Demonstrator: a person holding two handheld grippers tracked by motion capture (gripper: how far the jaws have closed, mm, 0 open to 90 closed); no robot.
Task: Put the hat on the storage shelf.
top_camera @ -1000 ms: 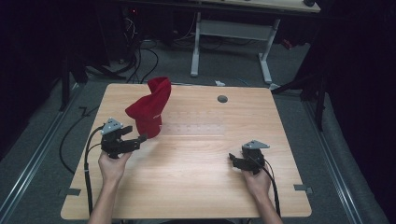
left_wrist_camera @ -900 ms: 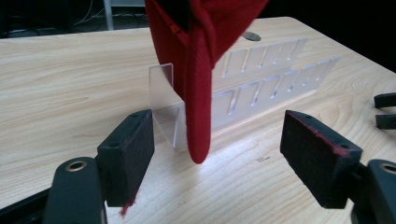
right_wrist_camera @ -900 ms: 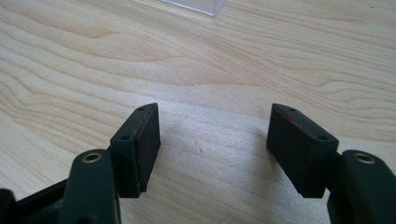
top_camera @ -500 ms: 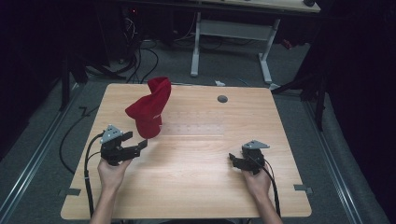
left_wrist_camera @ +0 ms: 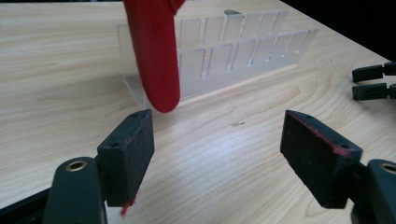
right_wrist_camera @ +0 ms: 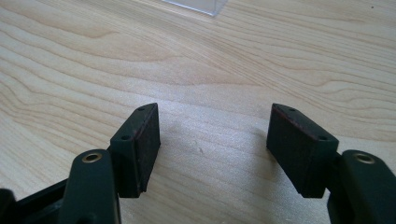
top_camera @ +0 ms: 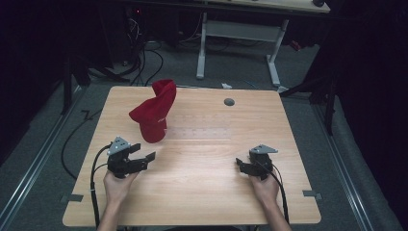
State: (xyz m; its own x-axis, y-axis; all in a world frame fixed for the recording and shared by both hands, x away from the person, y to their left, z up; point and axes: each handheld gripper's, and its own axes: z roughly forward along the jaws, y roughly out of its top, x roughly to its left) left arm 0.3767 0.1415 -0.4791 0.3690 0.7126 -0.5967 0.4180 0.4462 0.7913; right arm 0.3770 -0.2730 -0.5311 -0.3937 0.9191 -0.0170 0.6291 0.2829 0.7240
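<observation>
Red cloth [left_wrist_camera: 154,56] just beyond the left gripper's [left_wrist_camera: 217,149] open jaws

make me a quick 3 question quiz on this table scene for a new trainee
1. True or false: the left tongs are clamped on the red cloth.
2. What does the red cloth sit on?
A. a metal tray
B. a clear plastic rack
C. a cardboard box
3. Which tongs are nearer the red cloth in the high view?

Key:
1. False. The jaws stand open with nothing between them; the cloth hangs just beyond them.
2. B. The clear plastic rack, with its rows of slots, stands on the wooden table, and the cloth is draped over one end of it.
3. The left tongs; the right tongs, also open, sit apart at the table's other side.
</observation>
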